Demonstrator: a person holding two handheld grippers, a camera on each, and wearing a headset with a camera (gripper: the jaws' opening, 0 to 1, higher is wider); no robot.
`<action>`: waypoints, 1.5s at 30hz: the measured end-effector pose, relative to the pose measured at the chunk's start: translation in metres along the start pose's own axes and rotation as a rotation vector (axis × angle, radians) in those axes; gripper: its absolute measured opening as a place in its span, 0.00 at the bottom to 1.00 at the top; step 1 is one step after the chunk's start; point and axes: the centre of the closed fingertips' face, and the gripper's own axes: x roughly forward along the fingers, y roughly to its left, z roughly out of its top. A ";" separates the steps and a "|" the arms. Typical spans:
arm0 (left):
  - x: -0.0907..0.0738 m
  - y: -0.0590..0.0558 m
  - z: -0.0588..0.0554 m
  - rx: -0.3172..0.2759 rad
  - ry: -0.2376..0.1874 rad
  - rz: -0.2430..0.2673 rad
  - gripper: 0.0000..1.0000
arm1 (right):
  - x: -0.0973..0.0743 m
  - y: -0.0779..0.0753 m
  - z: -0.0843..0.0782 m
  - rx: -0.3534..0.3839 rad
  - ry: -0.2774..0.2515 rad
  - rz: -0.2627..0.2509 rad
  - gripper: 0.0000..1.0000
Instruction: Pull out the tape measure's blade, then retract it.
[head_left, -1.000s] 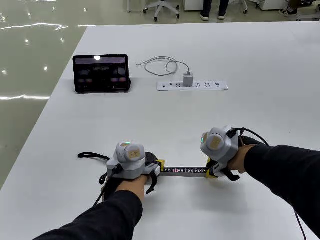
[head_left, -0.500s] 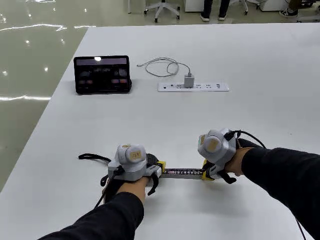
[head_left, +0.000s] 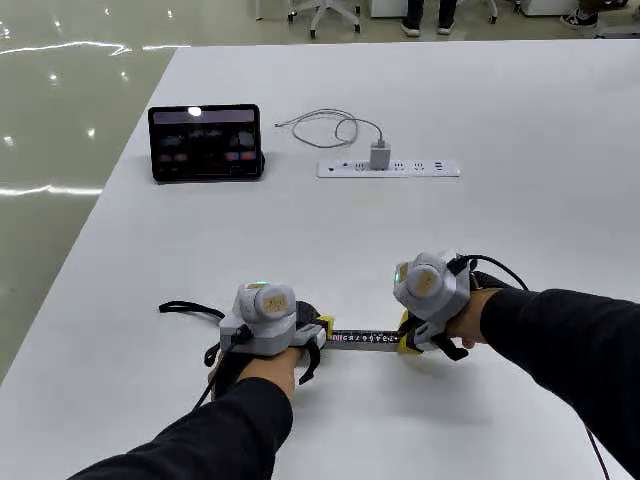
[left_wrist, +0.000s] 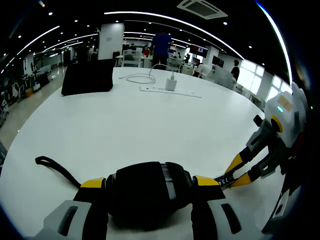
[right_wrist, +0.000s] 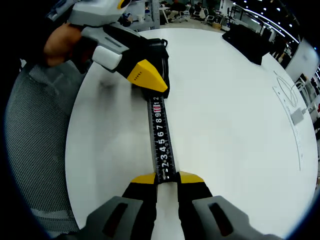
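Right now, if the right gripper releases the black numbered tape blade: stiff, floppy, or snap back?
The black numbered tape blade spans the short gap straight, without sag: probably stiff at this length. Released by the right gripper, it likely snaps back toward the black rounded case clamped in the left gripper.

The left gripper (left_wrist: 150, 183) and right gripper (right_wrist: 166, 178) lie low by the table's (head_left: 480, 110) near edge, jaws pointing at each other. The left one's 2 yellow-tipped jaws are clamped on either side of the case (left_wrist: 148, 195). The right one's jaws pinch the blade's (right_wrist: 160, 135) end. The left hand (head_left: 264, 370) and right hand (head_left: 470, 317) hold them from behind. Dark sleeves (head_left: 570, 345) reach in from the near edge and right.
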 end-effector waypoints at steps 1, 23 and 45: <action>0.000 0.000 0.000 -0.002 0.002 0.000 0.64 | 0.000 0.000 0.001 -0.003 -0.002 0.000 0.10; 0.000 0.000 -0.001 -0.005 0.008 -0.001 0.63 | 0.011 0.005 0.026 -0.015 -0.037 -0.008 0.11; 0.000 0.000 -0.001 -0.010 0.009 0.003 0.63 | 0.016 0.004 0.042 -0.035 -0.082 0.004 0.11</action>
